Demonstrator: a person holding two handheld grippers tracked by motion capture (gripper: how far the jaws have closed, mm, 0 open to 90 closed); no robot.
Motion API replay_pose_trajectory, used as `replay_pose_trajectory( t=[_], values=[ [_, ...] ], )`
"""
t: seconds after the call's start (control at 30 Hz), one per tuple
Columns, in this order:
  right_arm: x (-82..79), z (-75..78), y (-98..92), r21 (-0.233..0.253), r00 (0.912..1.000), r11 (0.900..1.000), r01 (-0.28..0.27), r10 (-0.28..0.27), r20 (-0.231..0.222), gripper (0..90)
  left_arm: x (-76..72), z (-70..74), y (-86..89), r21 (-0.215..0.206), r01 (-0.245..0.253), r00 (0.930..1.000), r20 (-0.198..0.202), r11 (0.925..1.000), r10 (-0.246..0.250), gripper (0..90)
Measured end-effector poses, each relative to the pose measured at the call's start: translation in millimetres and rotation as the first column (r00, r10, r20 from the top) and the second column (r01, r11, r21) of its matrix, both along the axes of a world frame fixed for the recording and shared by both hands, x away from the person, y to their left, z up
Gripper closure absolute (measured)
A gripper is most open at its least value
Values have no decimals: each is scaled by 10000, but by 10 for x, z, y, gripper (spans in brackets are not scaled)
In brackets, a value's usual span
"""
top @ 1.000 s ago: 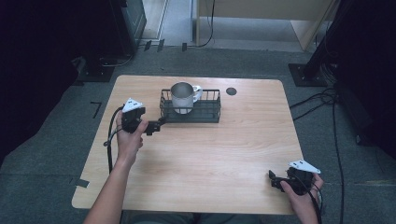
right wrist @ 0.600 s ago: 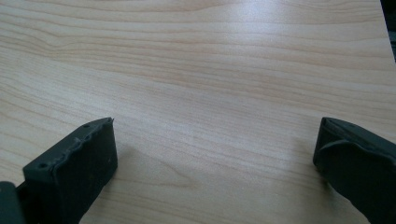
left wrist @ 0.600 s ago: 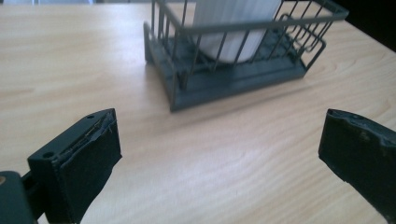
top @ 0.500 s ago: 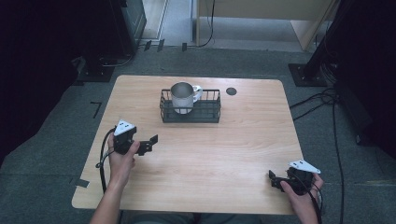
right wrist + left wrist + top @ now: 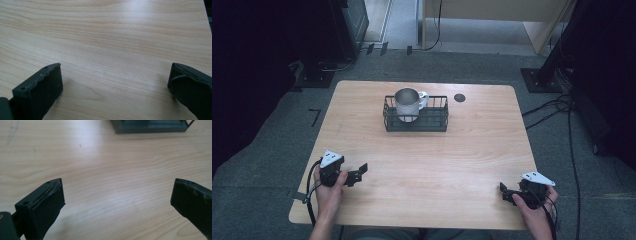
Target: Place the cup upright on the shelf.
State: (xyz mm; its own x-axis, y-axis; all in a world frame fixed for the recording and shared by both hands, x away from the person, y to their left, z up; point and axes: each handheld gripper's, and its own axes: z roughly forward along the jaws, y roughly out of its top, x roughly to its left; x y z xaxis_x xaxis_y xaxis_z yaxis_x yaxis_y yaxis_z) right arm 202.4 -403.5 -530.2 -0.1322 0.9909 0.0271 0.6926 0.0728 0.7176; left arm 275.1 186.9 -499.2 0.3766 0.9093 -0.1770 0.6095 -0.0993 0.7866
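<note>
Left gripper [image 5: 360, 172] sits low over the near-left part of the light wooden counter [image 5: 472, 150], jaws spread wide with nothing in them. Further back, around the middle, there's a black wire basket [image 5: 416, 121] with a shiny metal mug [image 5: 408, 103] standing upright inside, white handle pointing right. A small dark round spot [image 5: 459, 97] is just right of the basket. Right gripper [image 5: 503, 192] rests at the near-right corner, jaws also wide apart and empty.
</note>
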Motion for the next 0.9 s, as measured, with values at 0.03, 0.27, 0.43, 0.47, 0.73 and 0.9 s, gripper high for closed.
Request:
replay_pose_trajectory(
  t=[0.03, 0.27, 0.43, 0.47, 0.73, 0.9],
  values=[
    [0, 0, 1, 6, 10000, 10000, 4, -4, -5, 0, -30, -17, 28, 22, -28, 10000, -31, 10000, 28, 0],
    [0, 0, 0, 0, 10000, 10000, 0, 0, 0, 0, -167, -117, 221, 828, -613, 9973, -342, 9947, 644, 0],
    [0, 0, 0, 2, 10000, 10000, 4, -4, -3, 0, -205, -150, 292, 1370, -946, 9933, -535, 9860, 1027, 0],
    [0, 0, 0, -1, 10000, 10000, 0, 0, 1, 0, -197, -172, 284, 1608, -851, 9927, -714, 9833, 976, 0],
    [-1, 0, 0, 2, 10000, 10000, 3, -3, -4, 0, -189, -207, 159, 2419, -657, 9932, -779, 9681, 868, 0],
    [-1, -1, 0, -3, 10000, 10000, -1, 1, 3, 0, -189, -207, 157, 2407, -700, 9928, -782, 9681, 912, 0]
  ],
)
